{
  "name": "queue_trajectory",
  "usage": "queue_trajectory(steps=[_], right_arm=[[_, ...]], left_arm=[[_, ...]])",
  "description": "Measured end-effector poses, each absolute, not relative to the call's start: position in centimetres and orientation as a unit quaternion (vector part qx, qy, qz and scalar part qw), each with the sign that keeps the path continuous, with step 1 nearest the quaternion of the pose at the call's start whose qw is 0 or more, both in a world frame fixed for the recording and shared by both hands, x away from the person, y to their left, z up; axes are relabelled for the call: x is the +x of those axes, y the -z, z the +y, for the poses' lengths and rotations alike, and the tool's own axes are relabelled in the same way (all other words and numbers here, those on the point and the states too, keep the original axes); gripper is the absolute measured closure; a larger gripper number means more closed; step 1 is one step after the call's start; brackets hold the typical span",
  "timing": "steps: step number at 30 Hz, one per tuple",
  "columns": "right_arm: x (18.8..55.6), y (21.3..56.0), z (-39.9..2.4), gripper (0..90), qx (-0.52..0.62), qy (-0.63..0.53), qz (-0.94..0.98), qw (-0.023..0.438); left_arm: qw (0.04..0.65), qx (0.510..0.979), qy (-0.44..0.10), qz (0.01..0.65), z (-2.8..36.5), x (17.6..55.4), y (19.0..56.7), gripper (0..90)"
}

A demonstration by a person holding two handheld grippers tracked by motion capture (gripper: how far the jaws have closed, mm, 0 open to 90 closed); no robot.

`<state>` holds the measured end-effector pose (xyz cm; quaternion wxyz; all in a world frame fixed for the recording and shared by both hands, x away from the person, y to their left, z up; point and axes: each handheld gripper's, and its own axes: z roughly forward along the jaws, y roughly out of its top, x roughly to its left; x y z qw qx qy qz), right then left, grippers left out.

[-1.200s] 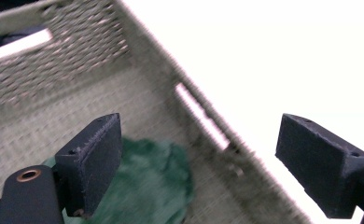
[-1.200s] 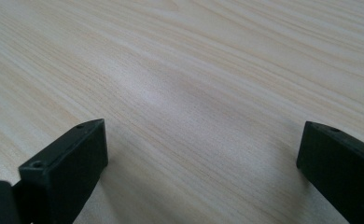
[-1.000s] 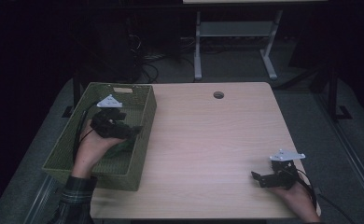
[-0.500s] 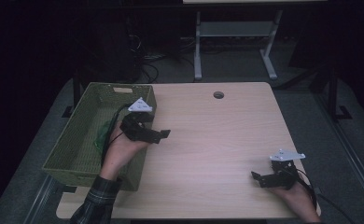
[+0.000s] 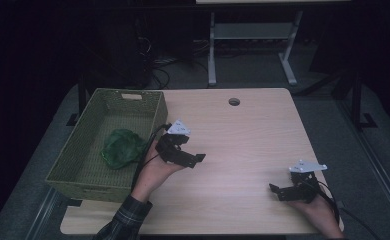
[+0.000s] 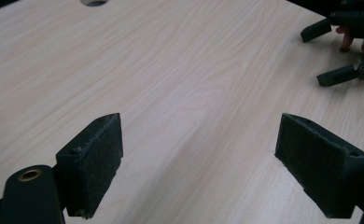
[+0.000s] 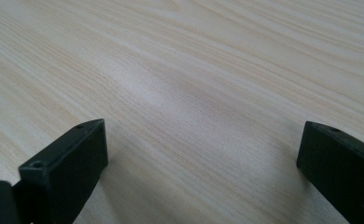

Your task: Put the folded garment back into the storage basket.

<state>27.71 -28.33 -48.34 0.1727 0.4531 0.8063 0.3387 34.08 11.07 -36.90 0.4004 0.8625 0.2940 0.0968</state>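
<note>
High view — green cloth (image 5: 121, 148) in basket (image 5: 82, 159), left gripper (image 5: 189, 159) empty

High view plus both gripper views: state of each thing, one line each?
left gripper: open, empty, over the table right of the basket.
right gripper: open, empty, low over the table's near right corner.
green cloth: crumpled, lying inside the basket.
basket: upright at the table's left edge, holds the cloth.
table: bare wood, hole near its far edge.
</note>
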Motion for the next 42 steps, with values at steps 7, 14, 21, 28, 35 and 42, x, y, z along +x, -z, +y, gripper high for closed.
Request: queue_trajectory(steps=[7, 14, 21, 28, 35, 42], right_arm=[[27.7, 48.3, -28.3, 1.4, 0.453, -0.339, 0.806, 0.173], [27.7, 48.3, -28.3, 1.4, 0.453, -0.339, 0.806, 0.173], [27.7, 48.3, -28.3, 1.4, 0.453, -0.339, 0.806, 0.173], [27.7, 48.3, -28.3, 1.4, 0.453, -0.339, 0.806, 0.173], [27.7, 48.3, -28.3, 1.4, 0.453, -0.339, 0.807, 0.172], [27.7, 48.3, -28.3, 1.4, 0.453, -0.339, 0.807, 0.172]], left_arm=[[0.389, 0.870, -0.101, 0.284, 9.8, 34.0, 39.1, 14.3], [0.373, 0.876, -0.108, 0.286, 9.0, 34.0, 41.7, 14.2], [0.357, 0.881, -0.111, 0.290, 8.7, 34.2, 44.4, 14.2], [0.344, 0.883, -0.113, 0.298, 8.6, 34.3, 46.8, 13.8], [0.358, 0.878, -0.123, 0.293, 9.0, 33.9, 47.6, 13.1], [0.370, 0.874, -0.126, 0.290, 9.2, 33.8, 47.9, 12.7]])
